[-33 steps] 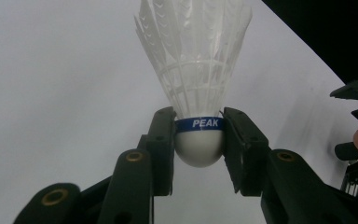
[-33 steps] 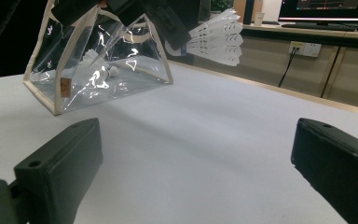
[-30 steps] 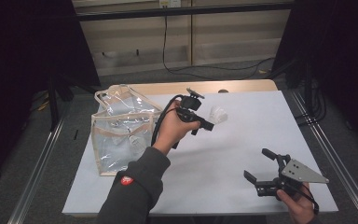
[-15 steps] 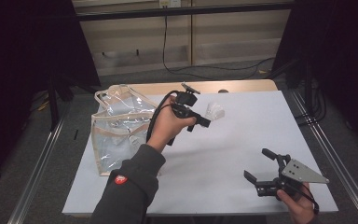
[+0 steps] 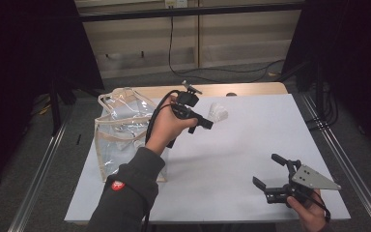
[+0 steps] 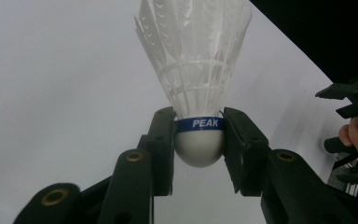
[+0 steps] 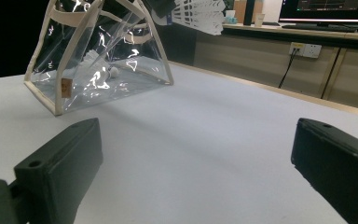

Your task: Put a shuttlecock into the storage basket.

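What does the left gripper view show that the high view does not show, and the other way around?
The left gripper view alone shows the blue band printed PEAK on the shuttlecock and the left gripper clamping its white cork. The high view alone shows the clear bag at the left side of the table. Both share the shuttlecock, the white table and the right gripper, whose jaws stand open with nothing between them.

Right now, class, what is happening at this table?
A person holds a gripper in each hand. The left gripper is shut on the rounded base of a white shuttlecock, lifted above the white table beside a clear bag. The bag already seems to hold another shuttlecock. The right gripper hangs open near the table's front edge, holding nothing.
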Available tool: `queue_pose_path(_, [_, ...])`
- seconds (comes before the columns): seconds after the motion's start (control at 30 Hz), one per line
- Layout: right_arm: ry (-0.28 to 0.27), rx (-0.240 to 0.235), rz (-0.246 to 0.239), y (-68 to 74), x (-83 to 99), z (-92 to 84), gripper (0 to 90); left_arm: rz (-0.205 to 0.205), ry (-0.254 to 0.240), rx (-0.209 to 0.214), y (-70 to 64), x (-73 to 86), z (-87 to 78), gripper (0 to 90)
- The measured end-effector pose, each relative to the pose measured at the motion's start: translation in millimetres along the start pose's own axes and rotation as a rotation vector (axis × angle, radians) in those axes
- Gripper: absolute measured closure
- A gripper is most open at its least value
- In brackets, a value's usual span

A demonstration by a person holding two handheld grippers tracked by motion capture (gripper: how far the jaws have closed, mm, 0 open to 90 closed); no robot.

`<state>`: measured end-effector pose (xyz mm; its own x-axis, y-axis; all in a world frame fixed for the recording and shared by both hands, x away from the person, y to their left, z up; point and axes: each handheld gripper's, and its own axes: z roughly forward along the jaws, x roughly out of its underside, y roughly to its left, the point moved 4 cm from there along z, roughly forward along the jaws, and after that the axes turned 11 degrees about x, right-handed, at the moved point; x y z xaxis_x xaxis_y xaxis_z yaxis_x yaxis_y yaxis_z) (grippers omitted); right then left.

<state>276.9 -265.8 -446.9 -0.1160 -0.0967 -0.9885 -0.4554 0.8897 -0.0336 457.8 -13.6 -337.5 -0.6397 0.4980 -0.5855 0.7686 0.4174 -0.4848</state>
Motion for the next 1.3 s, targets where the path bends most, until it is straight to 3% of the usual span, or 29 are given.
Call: queue_pose_path(1.3, [-0.002,0.001,0.002,0.5,-0.8,0.0,2.0,-0.017,-0.019,-0.054,10.5,-2.6,-43.7,65.4])
